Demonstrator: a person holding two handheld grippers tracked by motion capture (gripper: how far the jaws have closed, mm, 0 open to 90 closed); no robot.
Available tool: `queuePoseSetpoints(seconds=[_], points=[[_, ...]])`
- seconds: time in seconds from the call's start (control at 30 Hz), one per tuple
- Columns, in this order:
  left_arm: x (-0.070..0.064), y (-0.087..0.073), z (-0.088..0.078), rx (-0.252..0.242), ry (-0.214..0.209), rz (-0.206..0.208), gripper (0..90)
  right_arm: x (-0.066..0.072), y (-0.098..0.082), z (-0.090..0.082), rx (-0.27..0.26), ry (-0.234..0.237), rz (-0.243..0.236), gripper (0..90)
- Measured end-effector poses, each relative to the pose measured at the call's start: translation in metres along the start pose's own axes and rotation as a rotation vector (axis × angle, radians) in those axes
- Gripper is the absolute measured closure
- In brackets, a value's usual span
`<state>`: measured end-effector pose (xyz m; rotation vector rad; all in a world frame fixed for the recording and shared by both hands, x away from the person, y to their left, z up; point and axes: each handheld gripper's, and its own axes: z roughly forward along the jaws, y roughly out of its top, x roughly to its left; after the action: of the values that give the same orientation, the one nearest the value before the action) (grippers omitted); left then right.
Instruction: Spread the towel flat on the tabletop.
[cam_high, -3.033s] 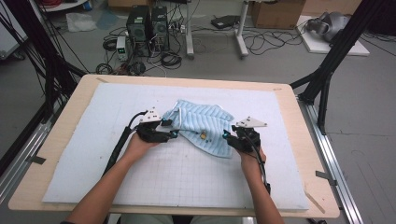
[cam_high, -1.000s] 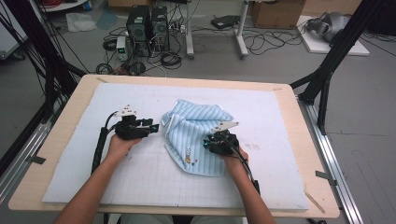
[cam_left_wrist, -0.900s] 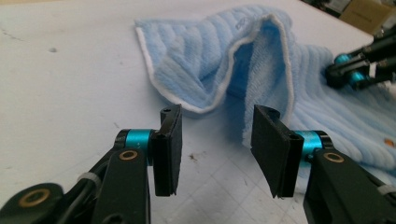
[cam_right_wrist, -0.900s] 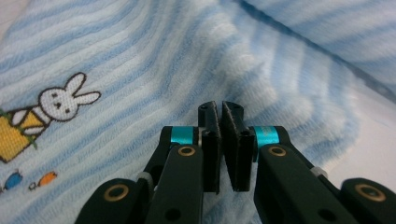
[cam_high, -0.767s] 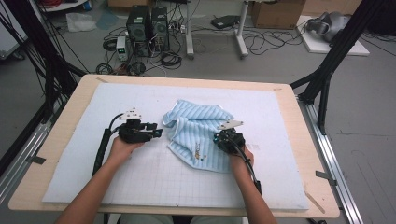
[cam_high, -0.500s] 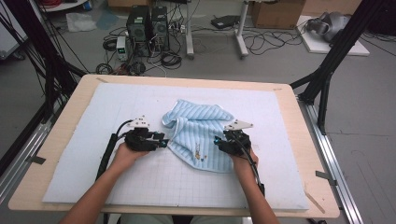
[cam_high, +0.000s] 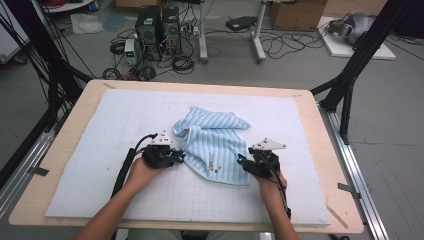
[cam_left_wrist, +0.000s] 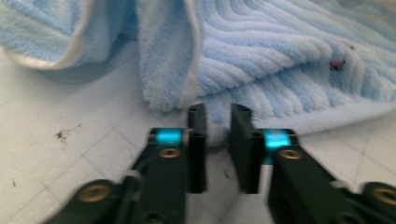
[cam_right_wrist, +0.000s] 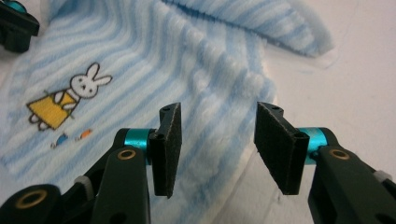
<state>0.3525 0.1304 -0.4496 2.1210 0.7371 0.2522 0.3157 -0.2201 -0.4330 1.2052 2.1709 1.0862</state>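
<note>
Towel (cam_high: 215, 145) lay crumpled at frame centre on surface (cam_high: 90, 165). Left gripper (cam_left_wrist: 218, 122) just closed, pinching towel hem; right gripper (cam_right_wrist: 218, 135) just opened, released over lower-right corner. Regrasp judged under way.

- Lying rumpled on the white gridded foam mat (cam_high: 100, 165), near its middle: light-blue striped terry towel (cam_high: 215, 145).
- Flanking the towel: left gripper (cam_high: 176, 158) at one edge, right gripper (cam_high: 241, 161) at the other.
- Resting under the mat: wooden table (cam_high: 75, 115).
</note>
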Motion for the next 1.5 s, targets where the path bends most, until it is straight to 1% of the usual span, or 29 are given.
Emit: queuePoseSetpoints(seconds=[0.03,0.13,0.3,0.4,0.6,0.67,0.7,0.73,0.8,0.83,0.87,0.9,0.93,0.97,1.0,1.03,1.07,1.1,1.13,1.17,1.2,1.23,1.27,1.3,1.33,1.4,1.47,1.5], points=[[-0.001,-0.001,-0.002,0.003,0.003,0.000,81.6,0.001,-0.002,-0.002,0.001,-0.001,0.006,51.0],[-0.004,-0.011,-0.012,-0.006,0.002,-0.024,82.7,0.003,-0.006,-0.008,0.001,-0.001,0.007,51.1],[-0.009,-0.033,-0.040,-0.024,-0.001,-0.051,83.6,0.005,-0.012,-0.013,0.004,-0.004,0.016,51.3],[-0.011,-0.043,-0.057,-0.011,0.001,-0.034,83.6,0.006,-0.015,-0.015,0.010,-0.010,0.022,51.4],[-0.015,-0.066,-0.082,-0.004,-0.011,-0.041,83.7,0.005,-0.018,-0.016,0.017,-0.011,0.034,51.4],[-0.017,-0.069,-0.087,-0.002,-0.025,-0.040,83.8,0.006,-0.018,-0.015,0.018,-0.009,0.033,51.3],[-0.018,-0.071,-0.089,0.003,-0.040,-0.038,83.8,0.006,-0.018,-0.014,0.019,-0.009,0.032,51.3],[-0.021,-0.073,-0.091,0.005,-0.064,-0.032,83.8,0.007,-0.017,-0.014,0.022,-0.005,0.034,51.4],[-0.025,-0.075,-0.093,0.006,-0.099,-0.034,83.8,0.008,-0.017,-0.011,0.025,0.008,0.029,51.2],[-0.027,-0.076,-0.094,0.009,-0.119,-0.027,83.8,0.009,-0.017,-0.010,0.026,0.016,0.031,51.0],[-0.028,-0.076,-0.094,0.008,-0.125,-0.019,83.3,0.011,-0.017,-0.008,0.031,0.032,0.034,50.7],[-0.028,-0.076,-0.095,-0.006,-0.122,-0.016,82.9,0.014,-0.017,-0.006,0.034,0.042,0.036,50.5],[-0.027,-0.076,-0.095,-0.018,-0.115,-0.021,79.3,0.016,-0.016,-0.004,0.040,0.051,0.022,50.5],[-0.025,-0.076,-0.096,-0.041,-0.096,-0.042,74.2,0.018,-0.016,-0.002,0.046,0.058,0.011,50.5],[-0.023,-0.076,-0.096,-0.056,-0.082,-0.059,66.9,0.022,-0.016,0.002,0.061,0.063,-0.001,50.6],[-0.019,-0.074,-0.098,-0.081,-0.066,-0.084,62.6,0.024,-0.016,0.003,0.070,0.064,-0.012,51.1],[-0.017,-0.073,-0.099,-0.105,-0.042,-0.094,61.2,0.027,-0.017,0.006,0.074,0.064,-0.028,52.8],[-0.014,-0.071,-0.100,-0.131,-0.014,-0.116,56.7,0.028,-0.016,0.006,0.072,0.070,-0.032,58.1],[-0.012,-0.069,-0.100,-0.145,0.000,-0.129,52.1,0.028,-0.016,0.006,0.075,0.079,-0.030,60.7],[-0.009,-0.067,-0.101,-0.167,0.014,-0.150,51.2,0.028,-0.016,0.006,0.077,0.081,-0.034,65.0],[-0.006,-0.064,-0.101,-0.181,0.029,-0.160,50.6,0.029,-0.015,0.006,0.082,0.094,-0.033,72.6],[-0.002,-0.060,-0.100,-0.200,0.036,-0.172,49.5,0.029,-0.015,0.006,0.085,0.113,-0.039,79.8],[-0.001,-0.057,-0.099,-0.208,0.037,-0.175,49.4,0.031,-0.014,0.006,0.096,0.132,-0.044,85.3],[0.002,-0.052,-0.096,-0.217,0.047,-0.181,49.3,0.032,-0.013,0.005,0.102,0.134,-0.054,86.1],[0.004,-0.048,-0.093,-0.222,0.047,-0.184,48.9,0.033,-0.013,0.004,0.117,0.140,-0.069,86.4],[0.006,-0.041,-0.086,-0.225,0.046,-0.191,48.2,0.032,-0.013,-0.001,0.149,0.172,-0.073,86.4],[0.006,-0.034,-0.077,-0.225,0.046,-0.194,47.5,0.031,-0.015,-0.007,0.168,0.198,-0.069,86.4],[0.006,-0.032,-0.073,-0.223,0.042,-0.193,47.5,0.030,-0.017,-0.010,0.174,0.210,-0.081,86.3]])
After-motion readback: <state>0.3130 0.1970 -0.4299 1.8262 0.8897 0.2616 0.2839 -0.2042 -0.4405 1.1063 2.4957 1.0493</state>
